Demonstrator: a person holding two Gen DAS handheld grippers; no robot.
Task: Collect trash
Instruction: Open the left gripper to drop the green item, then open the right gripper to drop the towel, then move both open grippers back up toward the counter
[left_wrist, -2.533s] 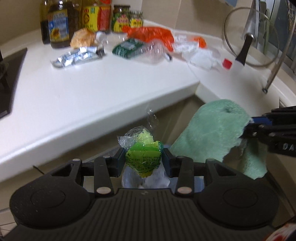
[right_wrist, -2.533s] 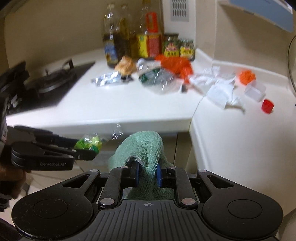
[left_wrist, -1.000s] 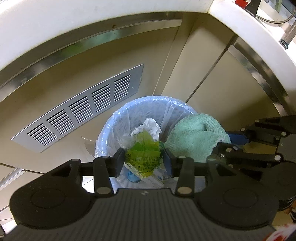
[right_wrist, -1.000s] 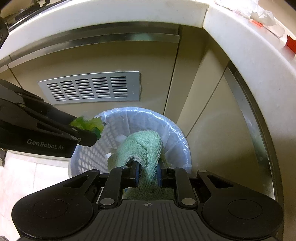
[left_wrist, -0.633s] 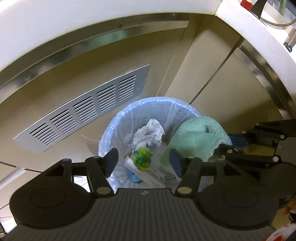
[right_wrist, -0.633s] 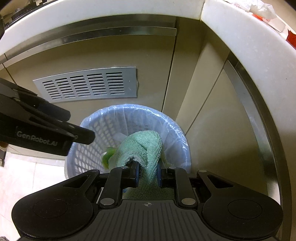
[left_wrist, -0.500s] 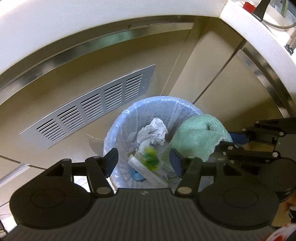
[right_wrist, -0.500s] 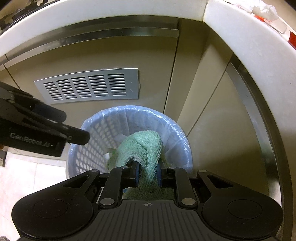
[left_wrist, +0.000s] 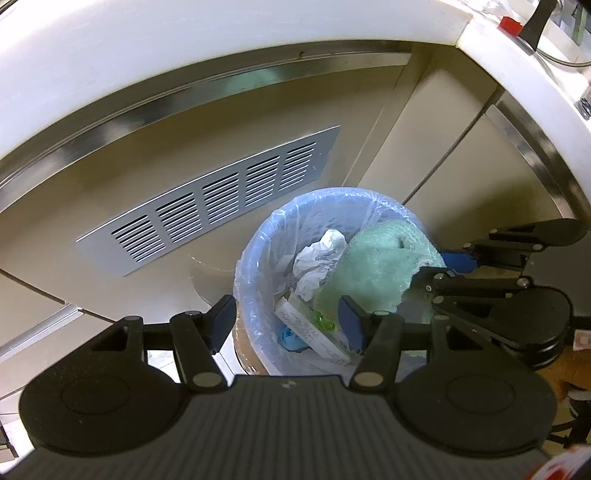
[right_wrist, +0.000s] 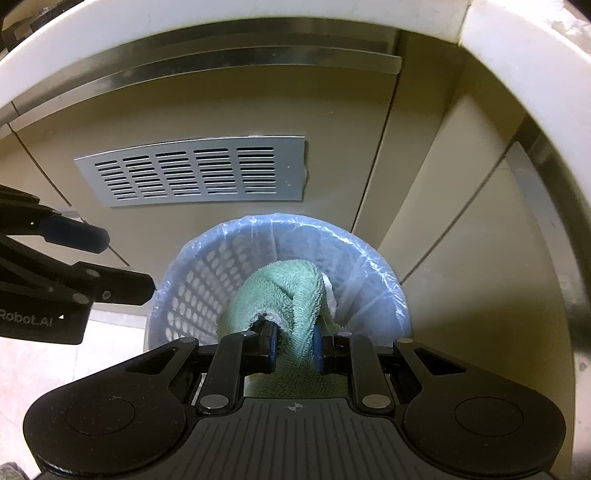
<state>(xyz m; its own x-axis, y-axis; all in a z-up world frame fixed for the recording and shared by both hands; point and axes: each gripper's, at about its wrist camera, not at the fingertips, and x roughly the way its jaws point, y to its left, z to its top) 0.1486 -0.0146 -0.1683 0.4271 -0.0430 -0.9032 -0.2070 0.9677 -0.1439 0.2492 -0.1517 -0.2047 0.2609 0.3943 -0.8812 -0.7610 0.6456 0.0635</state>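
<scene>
Trash, a green wrapper, lies dropped in the bin; left gripper, jaws just opened and empty above it, should fetch more, while right gripper clenches a green cloth.

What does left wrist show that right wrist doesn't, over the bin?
Only the left wrist view: the bin's contents, namely crumpled white paper, a flat white packet, a green wrapper, plus a red cap on the counter.
Only the right wrist view: the bin's perforated wall and the right tool shut on the green towel.
Both: the bag-lined bin, the towel, the grey vent panel, and the left tool, open and empty.
</scene>
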